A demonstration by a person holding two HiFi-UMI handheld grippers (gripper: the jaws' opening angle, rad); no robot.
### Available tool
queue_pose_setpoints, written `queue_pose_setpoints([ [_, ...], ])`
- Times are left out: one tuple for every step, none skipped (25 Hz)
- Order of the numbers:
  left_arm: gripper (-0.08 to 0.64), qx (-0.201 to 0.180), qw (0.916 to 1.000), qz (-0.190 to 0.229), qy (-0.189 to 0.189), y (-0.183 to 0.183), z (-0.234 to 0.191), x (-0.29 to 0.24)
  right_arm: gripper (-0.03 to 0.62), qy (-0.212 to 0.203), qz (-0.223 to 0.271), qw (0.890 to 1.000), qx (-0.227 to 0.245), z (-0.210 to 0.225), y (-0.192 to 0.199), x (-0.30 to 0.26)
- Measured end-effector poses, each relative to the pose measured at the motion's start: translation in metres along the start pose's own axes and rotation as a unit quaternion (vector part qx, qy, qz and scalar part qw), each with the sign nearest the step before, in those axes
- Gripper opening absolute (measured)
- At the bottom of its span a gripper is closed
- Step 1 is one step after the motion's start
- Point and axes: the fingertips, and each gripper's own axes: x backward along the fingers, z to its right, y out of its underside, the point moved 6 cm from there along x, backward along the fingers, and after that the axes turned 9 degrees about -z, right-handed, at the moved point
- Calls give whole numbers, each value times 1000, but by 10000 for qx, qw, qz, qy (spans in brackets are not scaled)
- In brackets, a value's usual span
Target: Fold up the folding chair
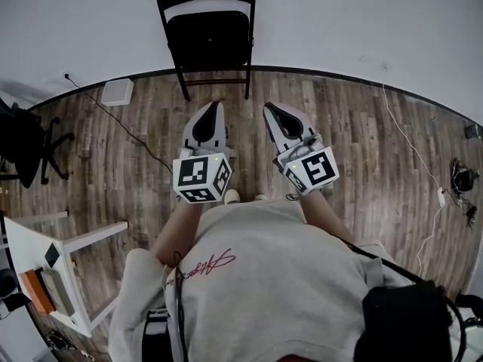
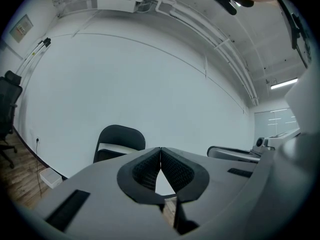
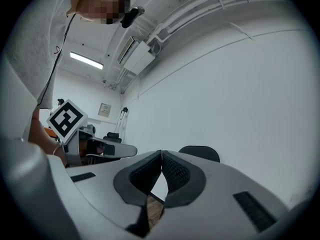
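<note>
Both claws are held out level in front of the person, side by side over the wooden floor (image 1: pixel 362 149), their tips angled slightly toward each other and their marker cubes nearest the body. Left claw (image 1: pixel 218 106) has its jaws pressed together, the ribbed pads meeting at the tips with nothing between them; right claw (image 1: pixel 267 108) is pressed together the same way and also carries nothing. Bare forearms run back from each one to a grey sweatshirt (image 1: pixel 272 277). Ahead, well apart from both claws, the black folding chair (image 1: pixel 207 29) stands unfolded on its four legs against the white wall (image 1: pixel 362 21), seat facing the person. From the head view it sits roughly in line with the gap between the two claws, a little toward the left one. In the left gripper view its backrest shows to the left of the closed tips; in the right gripper view it shows just right of them. Neither claw touches the chair.
</note>
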Motion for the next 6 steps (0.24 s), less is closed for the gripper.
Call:
queue_pose_setpoints([
  [17,8,10000,-1,2,0,-1,0,17,-2,-11,10000,-4,0,1,-1],
  [17,11,10000,-3,2,1,-2,-1,17,-5,-20,10000,-4,0,1,-3],
  [17,12,10000,-8,0,1,-4,-1,17,-11,-26,10000,0,-1,2,-4],
  [17,14,10000,-16,-6,2,-6,-1,17,-22,-31,10000,6,-2,2,-6],
  [17,20,10000,-24,-13,3,-8,-1,17,-34,-34,10000,13,-3,2,-8],
  [17,28,10000,-32,-20,3,-10,0,17,-46,-38,10000,20,-4,2,-10],
])
